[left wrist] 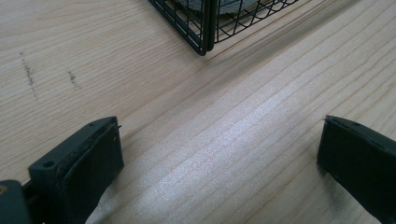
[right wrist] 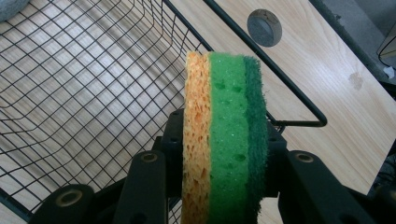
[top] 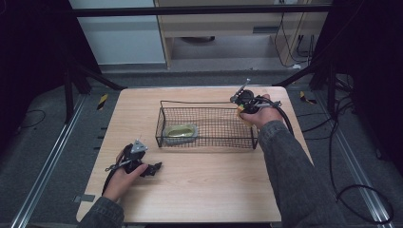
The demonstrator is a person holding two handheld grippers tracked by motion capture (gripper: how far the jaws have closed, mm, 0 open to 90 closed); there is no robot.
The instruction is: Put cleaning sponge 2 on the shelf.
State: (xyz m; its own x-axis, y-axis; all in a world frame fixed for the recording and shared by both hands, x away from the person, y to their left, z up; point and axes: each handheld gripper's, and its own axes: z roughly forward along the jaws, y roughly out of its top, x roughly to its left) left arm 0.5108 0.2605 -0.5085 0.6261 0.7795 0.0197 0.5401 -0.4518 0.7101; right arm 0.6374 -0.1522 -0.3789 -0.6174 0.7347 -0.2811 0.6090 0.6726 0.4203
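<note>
Basket (top: pixel 207 141) walls block sideways entry — top open.

Grey denim sleeves (top: pixel 290 166); black left claw (top: pixel 154 168) with grey three-cornered plate, trailing black cables.

Sponge (right wrist: pixel 224 140): three layers on edge (orange cellulose, bright green foam, dark green scouring pad), standing upright, pinched across its thickness, raised above the right end of the black wire basket (right wrist: pixel 70 93) by its rim; the high view shows its yellow corner (top: pixel 242 110).
</note>
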